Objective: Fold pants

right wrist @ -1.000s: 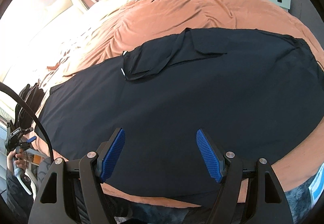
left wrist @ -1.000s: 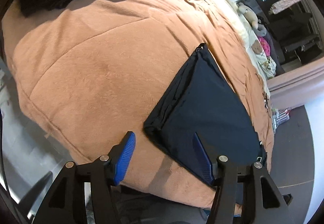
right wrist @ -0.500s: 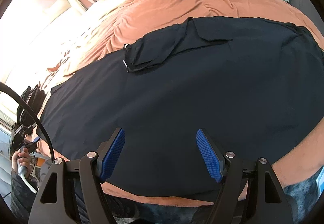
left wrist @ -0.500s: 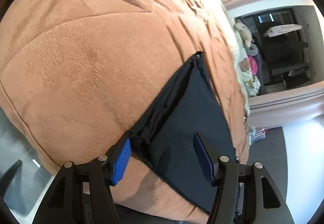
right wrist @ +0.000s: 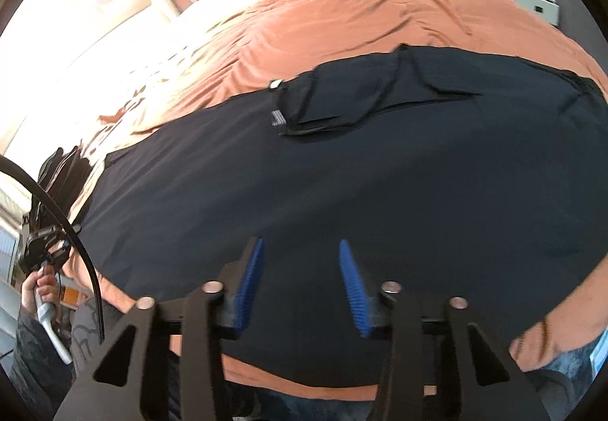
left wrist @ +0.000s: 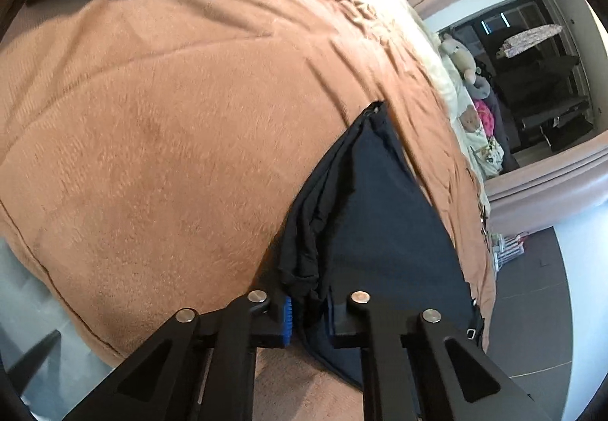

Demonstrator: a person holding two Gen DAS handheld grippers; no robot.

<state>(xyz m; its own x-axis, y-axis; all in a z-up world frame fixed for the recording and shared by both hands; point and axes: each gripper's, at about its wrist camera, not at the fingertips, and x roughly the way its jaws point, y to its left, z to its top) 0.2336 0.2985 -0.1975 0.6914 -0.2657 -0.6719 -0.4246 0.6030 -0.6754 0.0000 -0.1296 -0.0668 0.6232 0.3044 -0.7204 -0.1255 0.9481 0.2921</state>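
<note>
between the left tongs [left wrist: 307,310]: bunched hem end of the dark pants [left wrist: 380,231], jaws closing and already pinching it.
ahead of the right tongs [right wrist: 300,284]: pants [right wrist: 342,185] spread flat across the orange bed cover [right wrist: 342,21]; jaws closing, pads not yet gripping cloth.
step: taking hold of both near edges, i'd say.
next: right tongs need a firm pinch, then both lift together.

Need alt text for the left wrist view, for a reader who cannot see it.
The left gripper is closing on a bunched corner of the dark navy pants, which lie on an orange-brown blanket covering a bed. Stuffed toys sit along the bed's far side, before a dark doorway.
</note>
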